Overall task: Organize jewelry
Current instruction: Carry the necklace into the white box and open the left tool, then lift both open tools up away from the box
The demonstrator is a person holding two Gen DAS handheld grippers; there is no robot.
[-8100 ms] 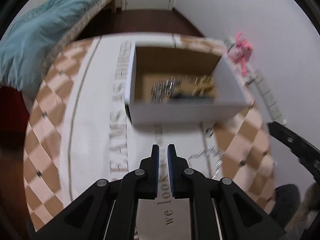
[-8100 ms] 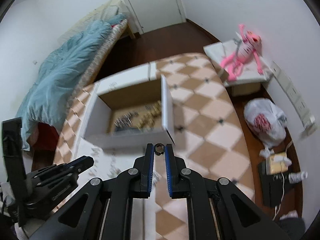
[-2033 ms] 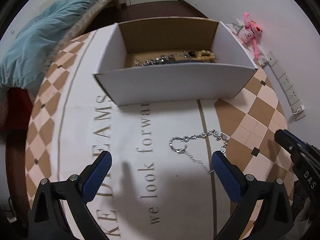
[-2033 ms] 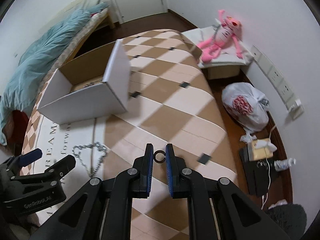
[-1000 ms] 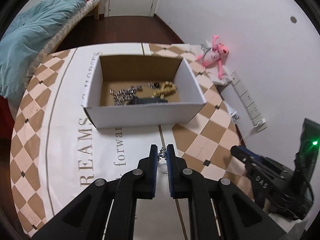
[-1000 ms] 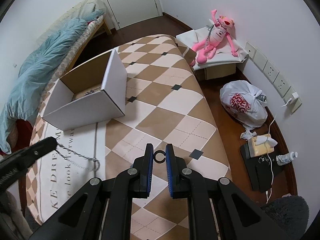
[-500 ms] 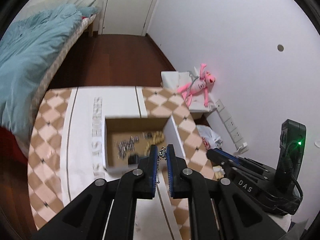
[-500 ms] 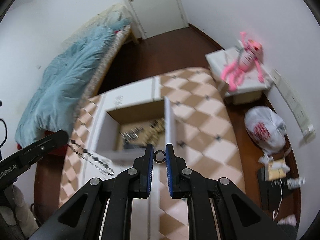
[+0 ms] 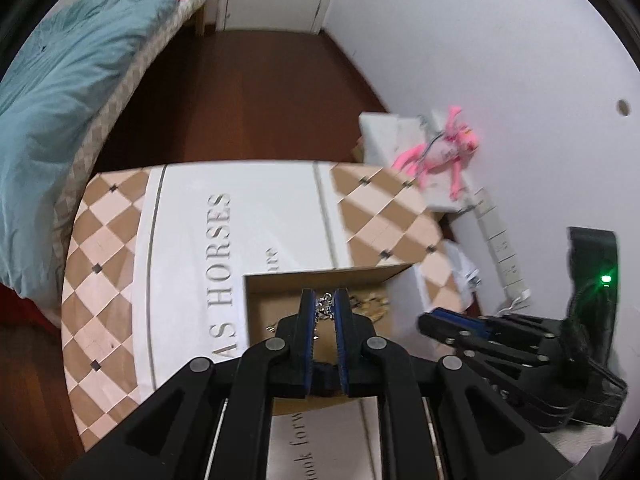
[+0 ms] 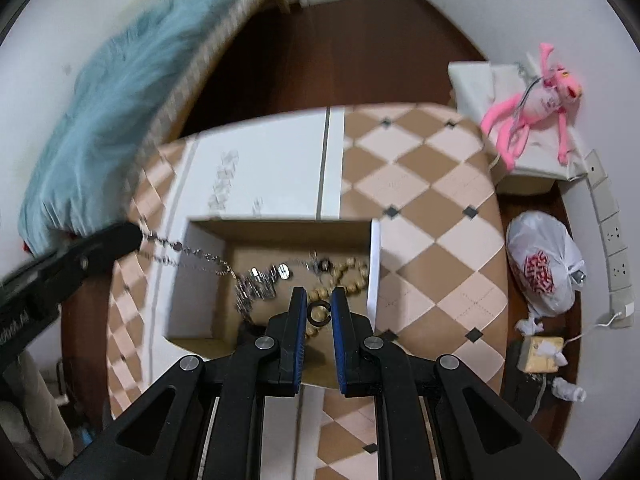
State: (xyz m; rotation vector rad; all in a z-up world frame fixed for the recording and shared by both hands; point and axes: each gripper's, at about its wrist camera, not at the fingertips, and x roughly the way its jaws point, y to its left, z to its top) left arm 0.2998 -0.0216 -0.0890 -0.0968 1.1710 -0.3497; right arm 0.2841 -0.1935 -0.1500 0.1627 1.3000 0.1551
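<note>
Hovering over the open cardboard box, the left tool was pinched on a silver chain necklace trailing down into it, while the right tool gripped a small dark ring directly above the beads inside.

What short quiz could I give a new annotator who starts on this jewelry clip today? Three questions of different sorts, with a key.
1. True or false: the left gripper is shut on the silver chain necklace.
2. Multiple choice: the right gripper holds A) a gold bead bracelet, B) a small dark ring, C) nothing.
3. Fill in: the necklace's free end trails down into the white cardboard ____.

Key
1. True: the jaws pinch the chain, which hangs from them.
2. B: the ring sits between the shut jaws, above the box; the gold bead bracelet lies inside.
3. box
</note>
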